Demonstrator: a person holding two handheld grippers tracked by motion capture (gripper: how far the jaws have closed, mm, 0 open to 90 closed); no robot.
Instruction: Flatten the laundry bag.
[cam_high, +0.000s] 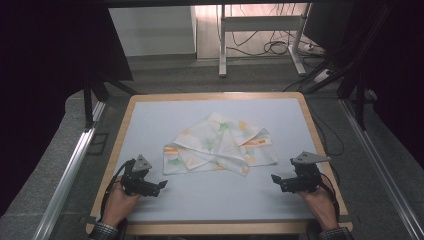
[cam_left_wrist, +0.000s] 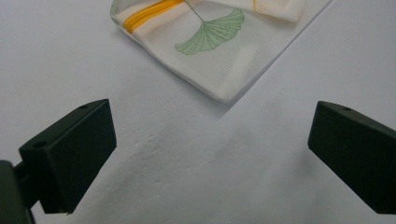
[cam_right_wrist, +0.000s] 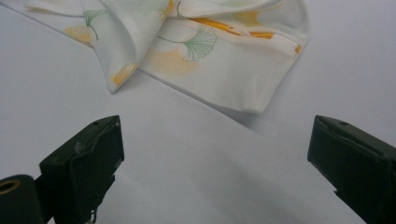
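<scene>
White leaf-print cloth (cam_high: 220, 145) (folded) on table (cam_high: 150, 107), left gripper (cam_high: 161, 185) and right gripper (cam_high: 274, 179) both spread, empty

Grey carpet floor (cam_high: 165, 75), white wall (cam_high: 150, 30) – metal desk legs (cam_high: 222, 45), tangled cables (cam_high: 275, 47)

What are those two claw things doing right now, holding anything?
Left gripper: jaws open, nothing between them, short of the cloth.
Right gripper: jaws open, holding nothing, also short of the cloth.

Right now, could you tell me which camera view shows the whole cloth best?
The high view: the cloth lies there complete, loosely folded on the table. The left gripper view catches one corner with a green leaf; the right gripper view shows its near folded edge.
</scene>
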